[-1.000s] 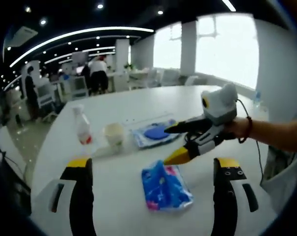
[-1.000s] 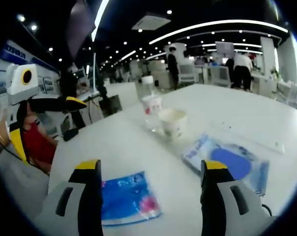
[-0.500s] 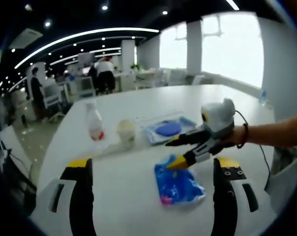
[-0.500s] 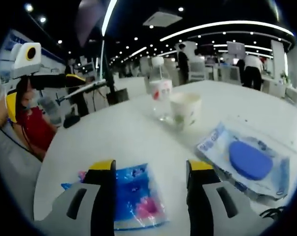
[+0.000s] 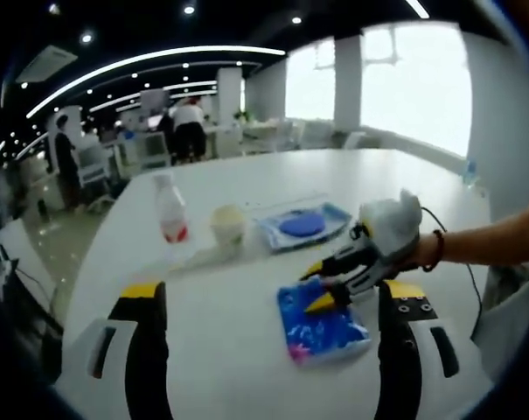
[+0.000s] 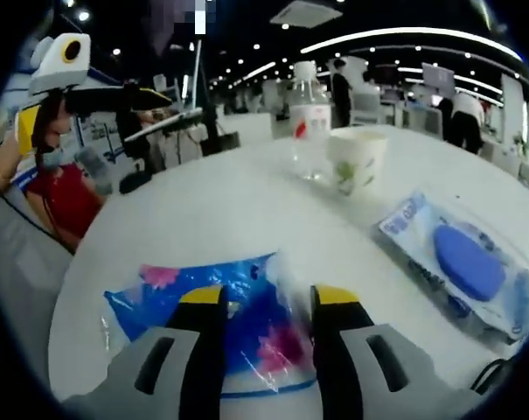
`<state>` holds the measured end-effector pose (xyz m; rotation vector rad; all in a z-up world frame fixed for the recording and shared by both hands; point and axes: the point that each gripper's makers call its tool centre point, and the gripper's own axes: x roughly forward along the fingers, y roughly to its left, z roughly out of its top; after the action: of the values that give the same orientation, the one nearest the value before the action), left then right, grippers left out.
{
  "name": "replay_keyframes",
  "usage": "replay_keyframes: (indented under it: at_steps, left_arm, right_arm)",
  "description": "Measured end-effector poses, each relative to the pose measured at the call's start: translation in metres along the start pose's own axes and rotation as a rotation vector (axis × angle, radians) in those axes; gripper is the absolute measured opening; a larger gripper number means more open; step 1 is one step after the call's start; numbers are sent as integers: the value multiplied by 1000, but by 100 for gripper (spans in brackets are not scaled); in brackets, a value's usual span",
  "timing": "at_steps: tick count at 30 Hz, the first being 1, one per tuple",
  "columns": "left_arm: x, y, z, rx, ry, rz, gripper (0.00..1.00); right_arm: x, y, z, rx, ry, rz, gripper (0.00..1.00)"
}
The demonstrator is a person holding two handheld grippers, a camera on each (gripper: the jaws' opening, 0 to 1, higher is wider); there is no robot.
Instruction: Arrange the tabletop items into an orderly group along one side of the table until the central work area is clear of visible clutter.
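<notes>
The right tongs (image 6: 264, 302) come down over a blue plastic packet (image 6: 238, 324) lying flat on the white bench (image 6: 220, 210), the yellow-tipped jaws standing narrowly apart astride its near edge; from the left gripper view the same right tongs (image 5: 321, 289) press their tips at the packet (image 5: 323, 331), though whether the film is already pinched cannot be told through the fisheye blur. The left tongs (image 5: 273, 293) hang wide open and empty above the bench, with the packet between their jaws and a little ahead. By the look of things the tidying has barely begun: nothing yet sits in a row along one side, and four items lie loosely across the middle of the surface. Beyond the right tongs, ahead and to their right, lies a clear pouch holding a blue disc (image 6: 461, 262); farther ahead stand a paper cup (image 6: 356, 162) and, just beside it, a clear bottle with a red label (image 6: 310, 122), both upright. Those three are left to gather once the packet is dealt with. A dark cable (image 6: 496, 376) lies at the bench edge near the right tongs and could snag a sweep toward the pouch. Office desks and standing people (image 5: 187, 127) fill the bright room behind.
</notes>
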<state>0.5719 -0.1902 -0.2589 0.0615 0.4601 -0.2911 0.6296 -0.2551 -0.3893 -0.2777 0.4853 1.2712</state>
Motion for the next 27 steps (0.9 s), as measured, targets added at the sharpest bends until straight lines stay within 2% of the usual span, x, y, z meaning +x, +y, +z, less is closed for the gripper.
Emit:
replay_keyframes:
  at_steps: [4, 10, 15, 17, 22, 24, 27]
  left_arm:
    - [-1, 5, -4, -8, 12, 13, 97]
    - [-3, 13, -5, -17, 11, 36, 96]
    - [-4, 19, -6, -12, 8, 56, 96]
    - [-4, 21, -6, -5, 9, 62, 96]
    - [-3, 21, -7, -1, 10, 61, 96]
    - [-3, 21, -7, 0, 9, 59, 96]
    - [-3, 21, -7, -1, 10, 55, 96]
  right_arm:
    - [0, -2, 0, -40, 5, -22, 32]
    - [-2, -3, -1, -36, -2, -40, 19]
    - [-5, -8, 0, -15, 20, -85, 12]
    - [-7, -10, -1, 27, 34, -110, 11]
    - [-16, -17, 2, 59, 45, -167, 4]
    - [-23, -23, 5, 94, 36, -199, 3]
    - [-35, -28, 13, 97, 20, -221, 2]
